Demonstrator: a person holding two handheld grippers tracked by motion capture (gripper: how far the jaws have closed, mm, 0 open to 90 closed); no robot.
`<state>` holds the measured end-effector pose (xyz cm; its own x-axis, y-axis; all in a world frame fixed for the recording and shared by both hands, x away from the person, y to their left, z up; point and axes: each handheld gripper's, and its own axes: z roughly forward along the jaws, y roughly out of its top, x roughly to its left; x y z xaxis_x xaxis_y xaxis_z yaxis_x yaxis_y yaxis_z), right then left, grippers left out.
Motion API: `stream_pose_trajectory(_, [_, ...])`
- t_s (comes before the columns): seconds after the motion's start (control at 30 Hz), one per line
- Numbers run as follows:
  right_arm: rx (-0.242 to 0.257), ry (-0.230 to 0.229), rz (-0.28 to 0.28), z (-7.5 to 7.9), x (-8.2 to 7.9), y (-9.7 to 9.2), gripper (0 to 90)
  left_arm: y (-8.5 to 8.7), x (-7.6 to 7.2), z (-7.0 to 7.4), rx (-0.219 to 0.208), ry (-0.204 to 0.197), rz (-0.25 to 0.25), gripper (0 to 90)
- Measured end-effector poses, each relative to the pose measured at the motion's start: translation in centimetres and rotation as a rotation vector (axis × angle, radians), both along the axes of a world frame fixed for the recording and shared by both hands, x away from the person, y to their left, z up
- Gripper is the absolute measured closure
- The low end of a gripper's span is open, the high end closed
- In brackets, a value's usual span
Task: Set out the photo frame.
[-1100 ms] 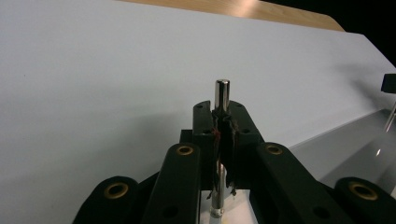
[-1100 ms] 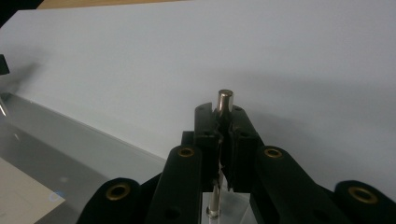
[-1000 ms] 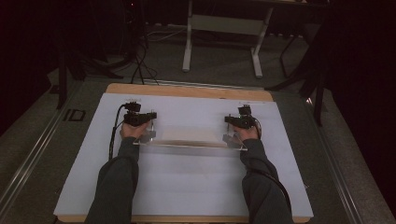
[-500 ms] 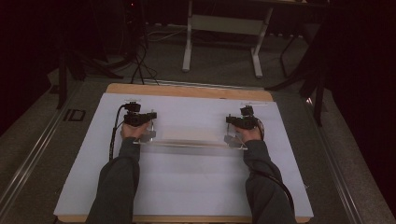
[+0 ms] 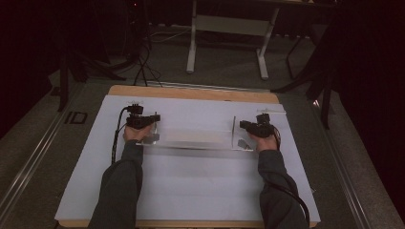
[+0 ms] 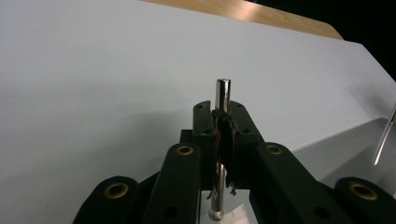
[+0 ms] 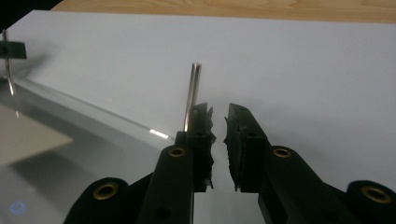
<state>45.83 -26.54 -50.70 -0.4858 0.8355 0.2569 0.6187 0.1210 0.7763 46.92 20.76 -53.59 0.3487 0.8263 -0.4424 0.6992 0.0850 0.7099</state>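
The clear panel [image 5: 193,140] is the reference. It lies flat on the white sheet [image 5: 191,191] that covers the table [image 5: 191,91], roughly midway across the sheet.

Nearest the person, a broad band of bare sheet runs from the panel's near edge to the table's near edge, crossed by two sleeved forearms.

At the panel's left end, the left gripper [image 5: 152,125] has its jaws clenched on one upright metal pin [image 6: 222,100]; the left gripper view shows the pin standing up between the pads.

At the panel's right end, the right gripper [image 5: 244,128] has its jaws released, having just opened. A second pin [image 7: 192,95] stands just beside the left jaw, outside the gap; nothing lies between the pads. This gripper sits just outside the panel's right edge.

Beyond the panel's far edge, more bare sheet extends to a strip of exposed wood at the table's far edge.

Count: one panel, two pins, two grippers.
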Motion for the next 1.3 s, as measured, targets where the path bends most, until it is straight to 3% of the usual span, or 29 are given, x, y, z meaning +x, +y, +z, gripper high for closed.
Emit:
stream_pose_trajectory(0.3, [-0.044, -0.020, 0.056, -0.7, -1.9, -0.7, 78.5, 0.1, 0.1, -0.1, -0.009, 0.005, -0.002, 84.8])
stream_pose_trajectory(0.5, [-0.074, -0.023, 0.076, -1.4, -2.9, -0.9, 71.1, 0.1, 0.1, -0.1, -0.012, 0.006, -0.002, 84.8])
stream_pose_trajectory(0.67, [-0.115, -0.043, 0.131, -1.8, -3.7, -0.6, 64.2, 0.1, 0.1, -0.1, -0.011, 0.007, -0.005, 84.8])
stream_pose_trajectory(0.87, [-0.127, -0.067, 0.199, -2.2, -4.0, 0.2, 55.3, 0.1, 0.2, -0.1, -0.011, 0.008, -0.006, 84.8])
stream_pose_trajectory(1.3, [-0.068, -0.177, 0.305, -1.0, -4.5, 1.7, 30.0, 0.2, 0.2, -0.1, -0.018, 0.013, -0.007, 84.8])
